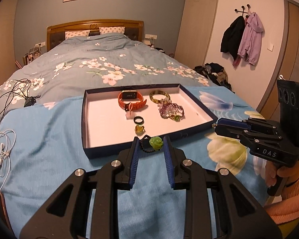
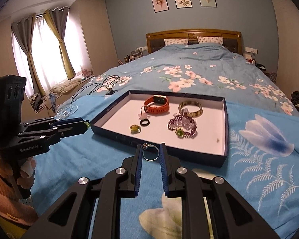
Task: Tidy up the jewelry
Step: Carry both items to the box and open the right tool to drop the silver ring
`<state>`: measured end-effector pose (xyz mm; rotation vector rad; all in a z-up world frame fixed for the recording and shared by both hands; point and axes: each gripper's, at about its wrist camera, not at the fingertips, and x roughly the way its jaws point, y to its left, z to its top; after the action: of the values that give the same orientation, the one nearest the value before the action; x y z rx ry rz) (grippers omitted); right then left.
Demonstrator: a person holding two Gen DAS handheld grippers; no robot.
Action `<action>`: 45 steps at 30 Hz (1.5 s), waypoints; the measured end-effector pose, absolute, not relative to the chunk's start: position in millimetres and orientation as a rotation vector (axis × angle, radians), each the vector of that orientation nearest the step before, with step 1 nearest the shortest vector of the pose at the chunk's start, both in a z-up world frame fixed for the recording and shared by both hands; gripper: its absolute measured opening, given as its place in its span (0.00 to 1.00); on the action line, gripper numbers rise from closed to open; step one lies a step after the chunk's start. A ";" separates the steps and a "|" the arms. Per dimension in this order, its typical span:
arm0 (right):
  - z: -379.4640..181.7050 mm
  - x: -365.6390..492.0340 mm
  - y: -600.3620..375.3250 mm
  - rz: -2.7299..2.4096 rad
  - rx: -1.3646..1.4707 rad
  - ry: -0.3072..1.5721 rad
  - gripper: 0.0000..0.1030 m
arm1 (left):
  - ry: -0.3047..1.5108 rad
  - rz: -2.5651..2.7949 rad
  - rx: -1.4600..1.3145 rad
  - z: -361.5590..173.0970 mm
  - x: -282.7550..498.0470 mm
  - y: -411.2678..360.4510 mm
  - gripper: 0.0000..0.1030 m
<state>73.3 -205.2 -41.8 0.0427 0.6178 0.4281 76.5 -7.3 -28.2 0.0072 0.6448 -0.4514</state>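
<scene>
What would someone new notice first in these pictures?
Probably the shallow tray on the blue bedspread, holding an orange watch, bracelets and rings. Right after that, the left gripper pinching a green rose pendant and the right gripper pinching a silver ring, both at the tray's near edge.

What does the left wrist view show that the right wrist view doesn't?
Left wrist only: the left gripper shut on a green rose pendant with a black cord, and coats hanging on a wall rack. Right wrist only: the right gripper shut on a silver ring, and a curtained window. Both: the tray on the bed, holding an orange watch, a bangle and a black ring.
</scene>
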 end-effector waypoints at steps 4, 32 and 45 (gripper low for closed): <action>-37.0 74.2 -204.5 0.431 0.039 0.595 0.15 | 0.621 -0.450 0.015 -24.6 75.6 -9.8 0.24; -24.7 85.9 -209.3 0.416 0.039 0.543 0.15 | 0.565 -0.438 0.026 -12.9 86.2 -16.2 0.24; -23.1 94.2 -208.0 0.410 0.027 0.546 0.15 | 0.568 -0.433 0.028 -13.8 92.4 -18.6 0.24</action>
<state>94.2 -208.0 -23.1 0.0272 0.5459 0.4101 92.4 -18.6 -13.8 0.0280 0.5678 -0.4333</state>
